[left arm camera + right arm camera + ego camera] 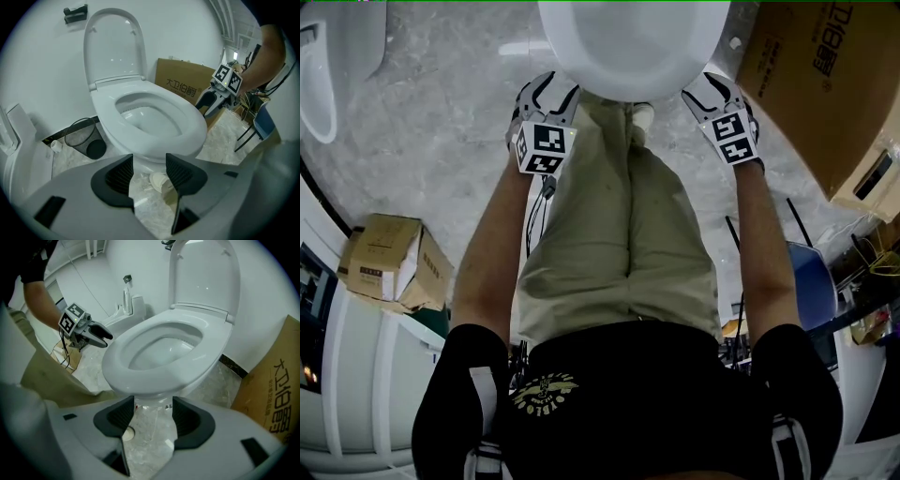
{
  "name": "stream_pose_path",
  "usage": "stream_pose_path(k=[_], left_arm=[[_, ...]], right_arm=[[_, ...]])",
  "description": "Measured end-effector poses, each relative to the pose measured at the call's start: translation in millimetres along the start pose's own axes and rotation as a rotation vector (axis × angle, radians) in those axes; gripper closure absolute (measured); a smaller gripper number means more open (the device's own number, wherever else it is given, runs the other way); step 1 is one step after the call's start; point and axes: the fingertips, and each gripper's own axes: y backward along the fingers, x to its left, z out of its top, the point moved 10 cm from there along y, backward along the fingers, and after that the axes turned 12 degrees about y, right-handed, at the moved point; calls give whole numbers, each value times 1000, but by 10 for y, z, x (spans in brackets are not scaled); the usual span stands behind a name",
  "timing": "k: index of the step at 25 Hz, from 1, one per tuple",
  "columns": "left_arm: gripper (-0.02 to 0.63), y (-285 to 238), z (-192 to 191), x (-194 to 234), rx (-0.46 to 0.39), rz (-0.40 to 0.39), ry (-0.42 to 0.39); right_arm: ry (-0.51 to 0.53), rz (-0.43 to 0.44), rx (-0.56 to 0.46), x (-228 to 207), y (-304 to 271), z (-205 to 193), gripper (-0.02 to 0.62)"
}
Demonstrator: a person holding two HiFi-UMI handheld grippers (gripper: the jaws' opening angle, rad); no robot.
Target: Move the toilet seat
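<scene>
White glossy plastic toilet seat lies flat on the bowl, with its matching oval lid upright behind it. We count one seat, one lid, two tools, and one brown cardboard box on the right plus another on the left. Our left tool and right tool are both released and empty, flanking the seat's front rim. We judge this to be the approach; next, a tool must grip that rim and swing it upward.

glossy smooth toilet seat, marbled floor
</scene>
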Motion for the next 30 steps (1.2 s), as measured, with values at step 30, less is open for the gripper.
stream_pose_path(k=[30], left_arm=[[385,-6,-19,-271,61,-41,-33]], right_arm=[[-18,70,46,57,187,198,345]])
